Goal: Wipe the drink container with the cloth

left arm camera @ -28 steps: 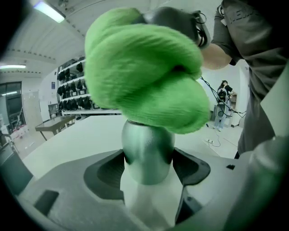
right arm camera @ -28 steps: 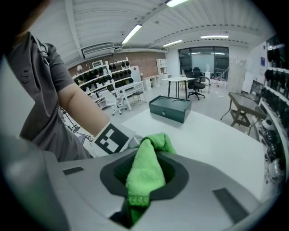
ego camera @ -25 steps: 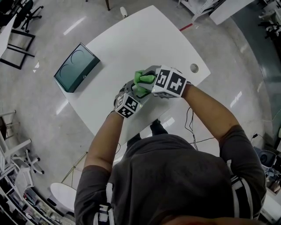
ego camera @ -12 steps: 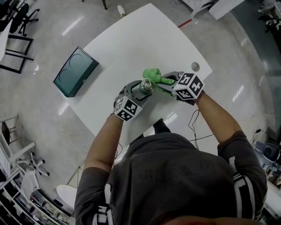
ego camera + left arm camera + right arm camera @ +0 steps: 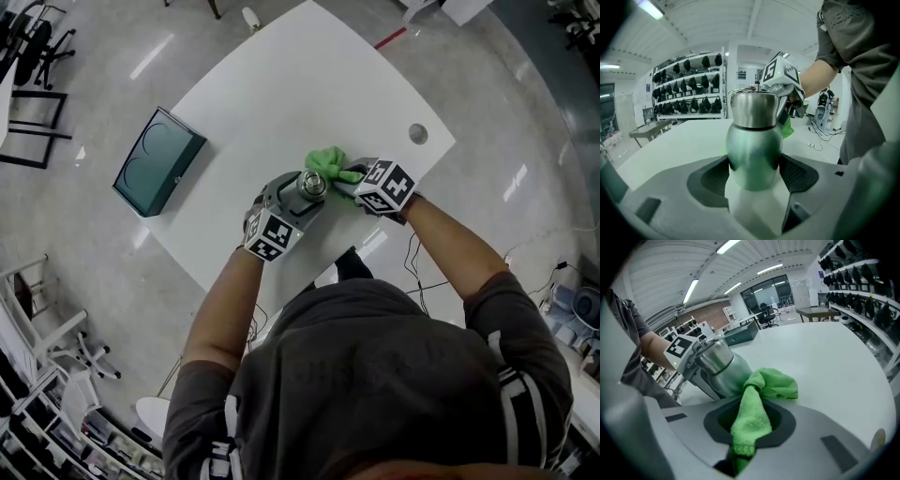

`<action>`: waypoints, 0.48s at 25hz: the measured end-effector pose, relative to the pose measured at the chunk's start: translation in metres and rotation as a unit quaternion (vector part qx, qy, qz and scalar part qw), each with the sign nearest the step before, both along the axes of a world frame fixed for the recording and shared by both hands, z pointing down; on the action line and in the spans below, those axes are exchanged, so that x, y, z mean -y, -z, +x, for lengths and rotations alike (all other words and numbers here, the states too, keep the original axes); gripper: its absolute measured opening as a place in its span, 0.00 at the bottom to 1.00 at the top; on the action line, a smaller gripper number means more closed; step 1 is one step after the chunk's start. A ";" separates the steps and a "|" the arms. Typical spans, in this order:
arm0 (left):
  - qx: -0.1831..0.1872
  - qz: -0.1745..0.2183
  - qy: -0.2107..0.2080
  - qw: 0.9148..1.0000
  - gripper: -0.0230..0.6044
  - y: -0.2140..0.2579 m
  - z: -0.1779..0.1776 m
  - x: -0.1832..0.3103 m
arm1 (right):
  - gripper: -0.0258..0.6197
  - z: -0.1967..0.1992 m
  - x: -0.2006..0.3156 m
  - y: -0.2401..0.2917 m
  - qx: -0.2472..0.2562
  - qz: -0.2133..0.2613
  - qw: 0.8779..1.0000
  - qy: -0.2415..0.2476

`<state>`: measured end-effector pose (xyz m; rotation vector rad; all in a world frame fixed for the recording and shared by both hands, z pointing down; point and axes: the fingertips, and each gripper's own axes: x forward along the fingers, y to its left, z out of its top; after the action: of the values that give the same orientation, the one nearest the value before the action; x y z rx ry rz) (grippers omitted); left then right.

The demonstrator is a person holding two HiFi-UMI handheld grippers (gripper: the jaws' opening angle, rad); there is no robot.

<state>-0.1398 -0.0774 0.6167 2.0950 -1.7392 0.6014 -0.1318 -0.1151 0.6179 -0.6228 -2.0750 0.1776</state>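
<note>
A green metal drink bottle (image 5: 753, 150) with a steel cap (image 5: 312, 183) stands between the jaws of my left gripper (image 5: 298, 197), which is shut on its body. My right gripper (image 5: 354, 181) is shut on a bright green cloth (image 5: 757, 408), whose free end (image 5: 327, 159) bunches against the bottle's side (image 5: 727, 373) just under the cap. In the left gripper view the right gripper (image 5: 790, 101) and a bit of cloth (image 5: 788, 127) show behind the bottle, to its right. Both grippers are over the near edge of the white table (image 5: 281, 103).
A dark green case (image 5: 157, 161) lies on the floor beyond the table's left edge. The table has a round cable hole (image 5: 417, 133) near its right corner. Chairs and shelving ring the room; cables run on the floor at right (image 5: 412, 272).
The right gripper has swung with the cloth from on top of the bottle to its right side, uncovering the steel cap. The left gripper holds the bottle in nearly the same place.
</note>
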 end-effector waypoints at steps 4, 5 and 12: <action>-0.001 0.002 -0.003 1.000 0.57 -0.002 -0.001 -0.001 | 0.10 0.010 -0.006 -0.021 -0.028 0.017 0.999 0.022; -0.002 0.002 -0.003 1.000 0.57 -0.003 -0.001 -0.001 | 0.10 0.013 -0.007 -0.019 -0.028 0.016 0.999 0.026; -0.006 -0.002 -0.012 1.000 0.57 -0.001 -0.001 0.000 | 0.10 0.037 -0.024 0.034 -0.011 0.000 0.998 0.056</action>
<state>-0.1405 -0.0771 0.6178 2.1164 -1.7069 0.5982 -0.0951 -0.0912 0.5841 -0.7334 -2.0123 0.1200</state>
